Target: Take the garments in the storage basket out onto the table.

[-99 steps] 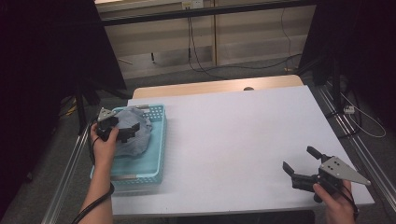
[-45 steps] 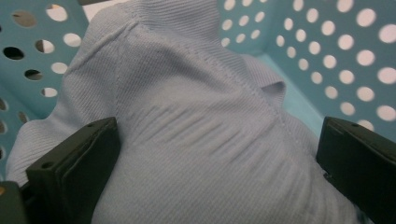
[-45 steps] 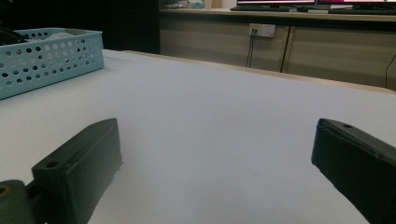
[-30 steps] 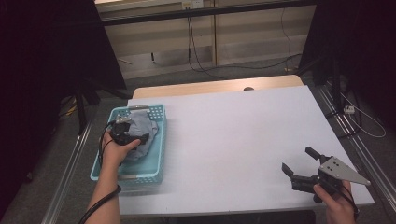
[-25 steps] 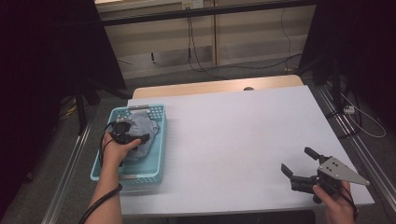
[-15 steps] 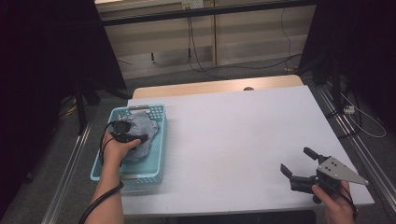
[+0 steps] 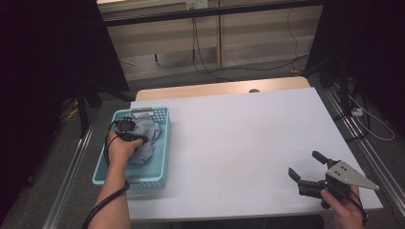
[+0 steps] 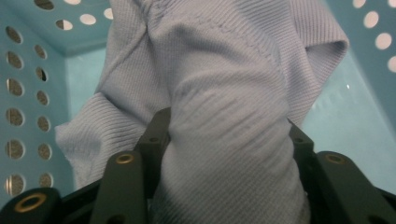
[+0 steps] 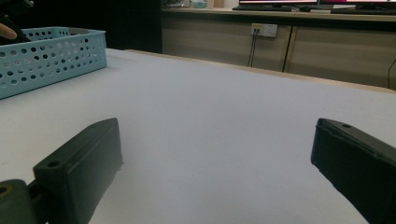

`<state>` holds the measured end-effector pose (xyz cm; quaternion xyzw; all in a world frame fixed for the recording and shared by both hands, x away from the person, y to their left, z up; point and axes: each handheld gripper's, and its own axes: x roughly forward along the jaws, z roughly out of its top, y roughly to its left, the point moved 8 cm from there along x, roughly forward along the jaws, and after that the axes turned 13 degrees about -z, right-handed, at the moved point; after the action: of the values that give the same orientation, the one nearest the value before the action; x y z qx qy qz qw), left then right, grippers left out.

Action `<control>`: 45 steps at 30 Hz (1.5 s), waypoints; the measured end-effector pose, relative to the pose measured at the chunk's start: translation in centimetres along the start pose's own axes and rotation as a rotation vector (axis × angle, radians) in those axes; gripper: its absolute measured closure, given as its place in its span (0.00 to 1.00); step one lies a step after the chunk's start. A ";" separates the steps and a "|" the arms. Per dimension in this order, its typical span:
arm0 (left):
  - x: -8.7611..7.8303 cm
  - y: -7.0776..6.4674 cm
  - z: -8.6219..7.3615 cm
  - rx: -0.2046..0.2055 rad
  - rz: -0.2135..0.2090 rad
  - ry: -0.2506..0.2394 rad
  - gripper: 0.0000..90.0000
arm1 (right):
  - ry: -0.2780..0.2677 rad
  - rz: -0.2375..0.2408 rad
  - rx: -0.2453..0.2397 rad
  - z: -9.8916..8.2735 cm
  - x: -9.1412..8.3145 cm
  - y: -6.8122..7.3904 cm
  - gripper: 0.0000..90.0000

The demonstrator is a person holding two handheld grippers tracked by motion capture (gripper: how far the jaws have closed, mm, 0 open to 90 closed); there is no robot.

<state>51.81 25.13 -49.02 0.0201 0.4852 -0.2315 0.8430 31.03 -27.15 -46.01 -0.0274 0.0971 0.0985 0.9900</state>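
A crumpled grey ribbed cloth (image 7: 147, 132) lies in a light blue perforated basket (image 7: 162, 148) at the table's left edge. My left gripper (image 7: 128, 128) points down into the basket. Its jaws have just been closing, and in the left gripper view a raised fold of the cloth (image 8: 224, 93) is bunched between them, with my left gripper (image 8: 229, 140) pressing on both sides of it. My right gripper (image 7: 305, 164) rests low over the table's near right corner, jaws wide apart and nothing between them. The right gripper view shows my right gripper (image 9: 215, 154) over bare table.
The white table top (image 7: 239, 129) stretches between the basket and my right hand. The basket's wall (image 9: 51, 53) stands far off in the right gripper view. Dark curtains, metal rails and floor cables surround the table.
My left gripper has sunk a little into the cloth in the basket and gathered a fold of it. The right gripper has stayed where it was.
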 end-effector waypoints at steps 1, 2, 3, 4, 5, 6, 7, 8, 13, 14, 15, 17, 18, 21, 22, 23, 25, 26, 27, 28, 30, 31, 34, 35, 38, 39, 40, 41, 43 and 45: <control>-0.1 0.0 0.0 0.002 -0.002 -0.002 0.59 | 0.000 -0.001 -0.001 0.0 0.0 0.0 0.02; -0.2 0.0 0.0 -0.001 -0.007 -0.002 0.59 | 0.001 -0.001 0.003 0.0 0.0 0.0 0.02; -0.3 0.0 0.1 -0.005 -0.013 -0.008 0.60 | 0.001 0.000 0.004 0.0 0.1 0.0 0.02; -0.4 0.1 0.0 -0.006 -0.017 -0.005 0.60 | 0.000 0.001 0.004 0.0 0.1 0.0 0.02; -0.5 0.0 0.0 -0.020 -0.024 -0.013 0.60 | -0.001 0.002 0.003 0.0 0.1 0.0 0.02; -0.6 0.0 0.1 -0.031 -0.029 -0.011 0.61 | -0.002 0.002 0.003 0.0 0.1 0.1 0.02; -0.9 -0.1 0.2 -0.037 -0.036 -0.002 0.61 | -0.001 0.003 0.003 0.0 0.1 0.1 0.02; -1.1 -0.3 0.2 -0.038 -0.043 0.013 0.61 | 0.001 0.002 0.005 0.0 0.1 0.0 0.02; -2.8 -0.8 1.0 -0.071 -0.073 0.022 0.61 | 0.000 0.000 0.012 0.0 0.1 -0.1 0.02; -3.1 -0.9 1.1 -0.077 -0.081 0.028 0.61 | -0.001 -0.001 0.012 0.1 0.1 -0.1 0.02; -3.3 -1.1 1.2 -0.081 -0.090 0.035 0.61 | 0.000 -0.002 0.011 0.0 0.1 -0.1 0.02; -3.9 -1.3 1.4 -0.067 -0.095 0.047 0.61 | 0.000 -0.003 0.011 0.1 0.1 -0.1 0.02; -4.2 -1.5 1.6 -0.065 -0.094 0.042 0.61 | -0.001 -0.002 0.013 0.1 0.0 -0.1 0.02; -5.2 -2.0 2.3 -0.044 -0.109 0.039 0.60 | -0.002 -0.004 0.018 0.1 0.0 -0.1 0.02; -5.5 -2.3 2.5 -0.040 -0.119 0.041 0.60 | -0.002 -0.005 0.020 0.1 0.0 -0.1 0.02; -5.9 -2.5 2.7 -0.033 -0.124 0.051 0.60 | -0.001 -0.006 0.021 0.1 0.0 -0.1 0.02; -6.5 -2.8 3.2 -0.008 -0.122 0.058 0.60 | -0.001 -0.005 0.022 0.1 0.0 -0.1 0.02; -6.9 -3.0 3.5 -0.004 -0.123 0.055 0.60 | -0.001 -0.004 0.021 0.1 0.0 -0.1 0.02; -7.2 -3.1 3.7 -0.003 -0.127 0.046 0.60 | -0.001 -0.005 0.021 0.1 0.0 -0.1 0.02; -7.4 -3.3 3.9 -0.005 -0.135 0.041 0.59 | -0.001 -0.005 0.022 0.0 0.0 -0.1 0.02; -7.8 -3.7 4.2 -0.006 -0.148 0.044 0.59 | 0.000 -0.004 0.018 0.0 0.0 -0.1 0.02; -8.0 -3.9 4.3 0.004 -0.148 0.048 0.59 | 0.001 -0.004 0.019 0.0 0.0 -0.1 0.02; -8.4 -4.4 4.7 0.026 -0.145 0.047 0.59 | 0.002 -0.002 0.017 0.0 0.1 0.0 0.02; -8.6 -4.6 4.9 0.023 -0.153 0.043 0.59 | 0.002 -0.001 0.016 0.0 0.1 0.0 0.02; -9.1 -5.2 5.4 0.030 -0.168 0.033 0.59 | 0.001 -0.002 0.015 0.0 0.1 0.0 0.02; -9.3 -5.3 5.6 0.033 -0.162 0.027 0.59 | 0.002 -0.002 0.016 0.0 0.1 0.0 0.02; -9.5 -5.5 5.8 0.045 -0.160 0.027 0.59 | 0.001 0.001 0.018 0.0 0.1 0.0 0.02; -9.7 -5.7 6.0 0.048 -0.161 0.027 0.59 | 0.003 0.001 0.014 0.0 0.1 0.0 0.02; -10.0 -6.2 6.3 0.050 -0.180 0.025 0.59 | 0.004 0.003 0.016 0.0 0.2 0.0 0.02; -10.2 -6.8 6.7 0.058 -0.192 0.020 0.59 | 0.003 0.004 0.014 0.0 0.2 0.1 0.02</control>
<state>50.14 21.17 -35.75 0.0001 0.4864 -0.3249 0.8111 31.16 -27.07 -46.07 -0.0207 0.0993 0.0997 0.9898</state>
